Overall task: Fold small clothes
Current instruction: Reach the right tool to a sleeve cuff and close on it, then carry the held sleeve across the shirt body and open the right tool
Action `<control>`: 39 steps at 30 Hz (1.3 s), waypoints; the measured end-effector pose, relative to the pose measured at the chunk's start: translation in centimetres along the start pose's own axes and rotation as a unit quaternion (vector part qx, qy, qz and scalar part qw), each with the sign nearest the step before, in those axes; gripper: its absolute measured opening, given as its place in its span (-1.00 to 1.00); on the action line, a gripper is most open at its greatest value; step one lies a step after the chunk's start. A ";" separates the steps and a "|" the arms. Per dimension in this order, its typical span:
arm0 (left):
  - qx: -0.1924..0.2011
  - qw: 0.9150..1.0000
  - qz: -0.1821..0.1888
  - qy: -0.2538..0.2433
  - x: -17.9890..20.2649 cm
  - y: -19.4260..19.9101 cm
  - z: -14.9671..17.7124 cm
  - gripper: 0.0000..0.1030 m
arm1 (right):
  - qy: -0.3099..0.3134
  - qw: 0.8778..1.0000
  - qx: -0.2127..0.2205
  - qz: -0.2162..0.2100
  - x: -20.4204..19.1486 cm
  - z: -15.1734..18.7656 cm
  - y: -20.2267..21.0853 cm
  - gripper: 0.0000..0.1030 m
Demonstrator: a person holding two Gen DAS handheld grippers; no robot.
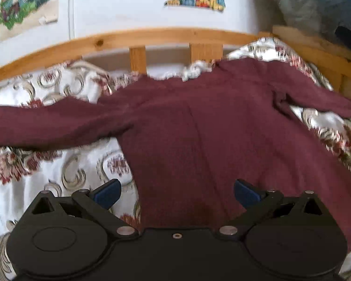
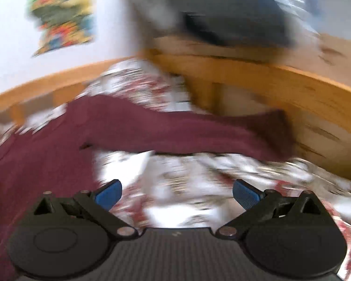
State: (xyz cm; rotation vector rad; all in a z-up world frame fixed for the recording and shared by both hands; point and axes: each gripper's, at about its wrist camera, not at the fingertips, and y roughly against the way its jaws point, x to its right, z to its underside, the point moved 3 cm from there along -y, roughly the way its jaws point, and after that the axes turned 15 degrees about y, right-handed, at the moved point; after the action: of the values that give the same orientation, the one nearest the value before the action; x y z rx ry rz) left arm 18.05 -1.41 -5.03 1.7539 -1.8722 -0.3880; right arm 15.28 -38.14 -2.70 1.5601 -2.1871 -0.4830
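Your left gripper has its blue-padded jaws spread wide, holding nothing, poised over the lower body of a maroon long-sleeved top lying flat on a floral bedspread. Your right gripper is equally wide apart and empty, over bare bedspread, with the top's sleeve stretched toward the wooden bed frame; this view is blurred.

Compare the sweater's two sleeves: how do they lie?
In the left wrist view, the left sleeve runs straight out over the floral bedspread, past the frame edge. In the right wrist view, the right sleeve stretches toward the wooden bed rail, its cuff end visible near it. Both are maroon, unfolded and ungripped.
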 end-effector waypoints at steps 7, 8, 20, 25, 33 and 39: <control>-0.015 1.000 0.006 0.009 -0.5 -0.6 0.6 0.99 | -0.084 0.991 -0.013 0.103 9.0 0.0 -2.7 0.76; -0.016 1.000 0.005 0.008 -0.5 -0.7 0.7 0.99 | -0.085 0.990 -0.018 0.112 9.7 -0.1 -3.1 0.69; -0.024 0.999 -0.007 0.038 -1.8 -0.7 0.2 0.99 | -0.053 0.989 -0.053 0.124 12.7 -1.7 -7.6 -0.42; -0.022 0.997 -0.016 0.065 -3.0 -0.4 -0.7 0.99 | -0.047 0.990 -0.048 0.120 12.1 -2.1 -7.1 -0.83; -0.028 0.992 -0.029 0.123 -5.3 -0.1 -2.4 0.99 | 0.056 0.995 0.028 0.079 5.2 -7.7 -2.2 -0.86; -0.004 0.991 -0.028 0.134 -6.4 1.0 -3.9 0.99 | 0.150 0.984 0.090 -0.023 -4.8 -13.0 1.6 -0.86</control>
State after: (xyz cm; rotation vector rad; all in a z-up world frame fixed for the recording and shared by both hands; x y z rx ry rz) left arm 19.46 5.61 -2.51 1.7606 -1.6324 -0.1701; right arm 22.11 -33.69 8.65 1.6571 -2.0098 -0.0571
